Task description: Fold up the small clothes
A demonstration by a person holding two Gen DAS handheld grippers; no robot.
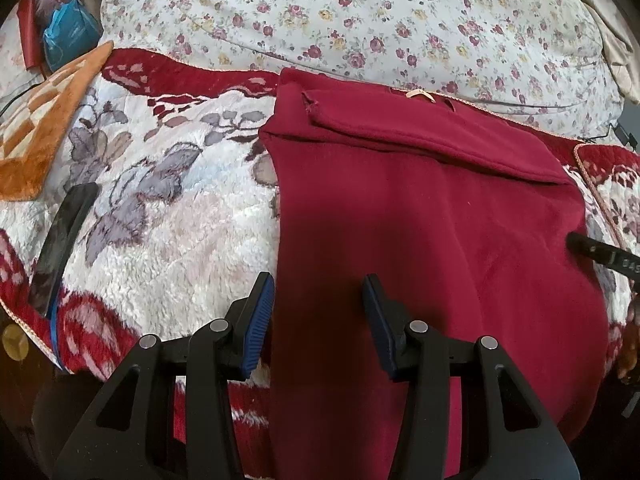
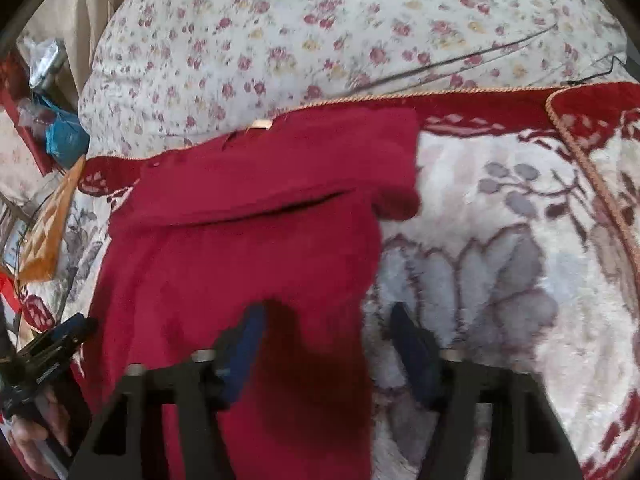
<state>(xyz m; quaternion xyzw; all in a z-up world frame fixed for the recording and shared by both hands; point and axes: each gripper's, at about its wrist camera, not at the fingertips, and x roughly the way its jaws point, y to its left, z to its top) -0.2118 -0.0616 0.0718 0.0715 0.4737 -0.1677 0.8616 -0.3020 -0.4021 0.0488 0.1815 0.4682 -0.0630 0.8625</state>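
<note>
Floral cotton, white with small red and yellow roses, covers the big quilt (image 1: 360,20) that fills the far side of both views. Nearer lies a plush blanket (image 1: 172,208) in white, grey and deep red with a corded edge, and on it rests the task's piece, a dark red garment (image 1: 420,220), spread flat with its far part folded over into a band and a small tan label (image 1: 420,95) at the far edge. An orange checked mat (image 1: 44,128) sits at the far left, beside a blue plastic bag (image 1: 68,36), and a dark flat object (image 1: 60,240) lies on the blanket's left side.

The left gripper (image 1: 318,308) is wide open and holds nothing; its blue-padded fingers (image 1: 256,320) straddle the garment's left near edge, just above the cloth. The right gripper (image 2: 328,344) is also spread wide and empty, straddling the garment's right near edge, though this view is blurred and contact cannot be judged.

Only the left view shows the dark flat object; only the right view shows the blanket's second corded edge at far right and the hand (image 2: 32,432) gripping the left tool.
</note>
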